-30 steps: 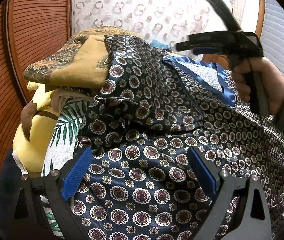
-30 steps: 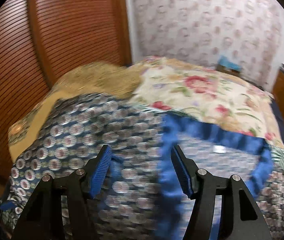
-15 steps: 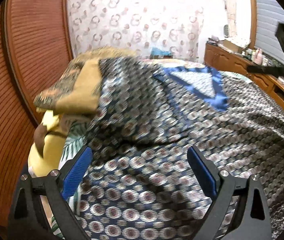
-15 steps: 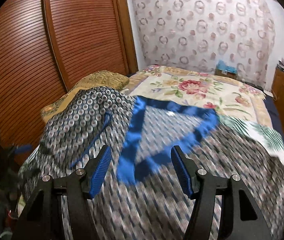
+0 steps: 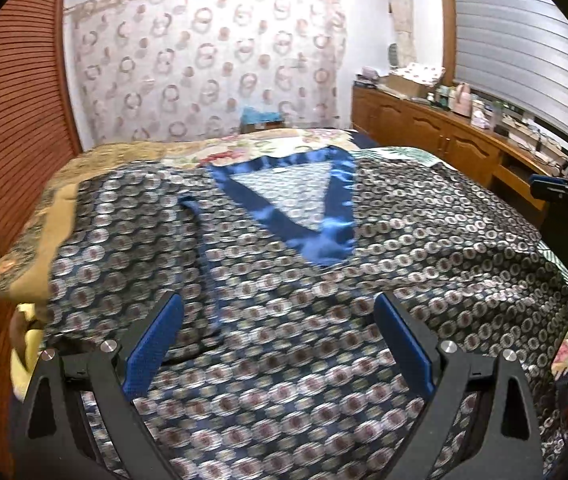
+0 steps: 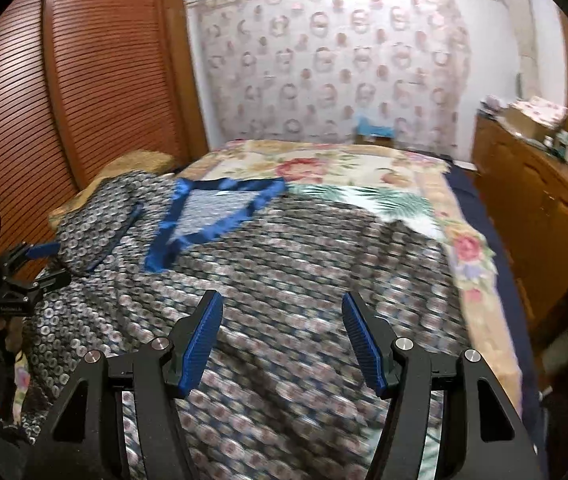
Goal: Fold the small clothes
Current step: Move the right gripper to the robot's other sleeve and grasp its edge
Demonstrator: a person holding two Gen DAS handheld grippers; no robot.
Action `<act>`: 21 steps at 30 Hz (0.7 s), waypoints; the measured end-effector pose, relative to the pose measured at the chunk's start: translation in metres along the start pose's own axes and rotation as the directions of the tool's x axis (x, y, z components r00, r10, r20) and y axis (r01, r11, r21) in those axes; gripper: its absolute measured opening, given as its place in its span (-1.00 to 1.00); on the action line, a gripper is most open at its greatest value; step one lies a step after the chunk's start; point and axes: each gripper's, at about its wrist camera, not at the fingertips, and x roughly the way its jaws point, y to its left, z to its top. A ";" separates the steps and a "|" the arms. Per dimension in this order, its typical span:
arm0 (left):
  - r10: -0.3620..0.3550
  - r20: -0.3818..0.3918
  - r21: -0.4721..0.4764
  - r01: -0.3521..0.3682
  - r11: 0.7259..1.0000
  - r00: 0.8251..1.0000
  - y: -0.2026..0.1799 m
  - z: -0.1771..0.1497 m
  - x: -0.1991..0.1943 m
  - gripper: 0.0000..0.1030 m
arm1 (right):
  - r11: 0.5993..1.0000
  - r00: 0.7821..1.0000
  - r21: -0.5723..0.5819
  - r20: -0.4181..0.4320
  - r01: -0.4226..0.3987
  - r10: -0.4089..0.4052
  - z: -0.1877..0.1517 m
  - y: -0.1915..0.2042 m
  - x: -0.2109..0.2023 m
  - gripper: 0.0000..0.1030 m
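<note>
While your left gripper [image 5: 278, 344] and right gripper [image 6: 282, 340] hover with jaws spread and nothing between them, the patterned garment [image 6: 284, 272] with blue collar [image 5: 324, 236] lies spread across the bed [image 6: 416, 176].

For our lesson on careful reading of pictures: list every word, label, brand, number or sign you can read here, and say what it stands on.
None can be read.
Left tool: a faint pale mark on its black body, too small and blurred.
Boxes and bottles on the sideboard: too small and blurred.
Patterned garment: no writing visible.
</note>
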 end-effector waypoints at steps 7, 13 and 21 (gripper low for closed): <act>-0.070 -0.072 0.052 0.074 0.996 0.995 -0.034 0.005 0.026 0.88 | 0.993 0.995 0.078 -0.033 0.093 -0.091 -0.015 -0.031 -0.019 0.25; -0.123 -0.152 0.072 0.135 0.988 0.981 -0.054 0.004 0.049 0.88 | 0.978 0.985 0.146 -0.109 0.152 -0.136 -0.028 -0.060 -0.013 0.25; -0.125 -0.219 0.091 0.148 0.985 0.968 -0.066 -0.005 0.066 0.88 | 0.949 0.978 0.275 -0.180 0.155 -0.108 -0.045 -0.100 0.005 0.25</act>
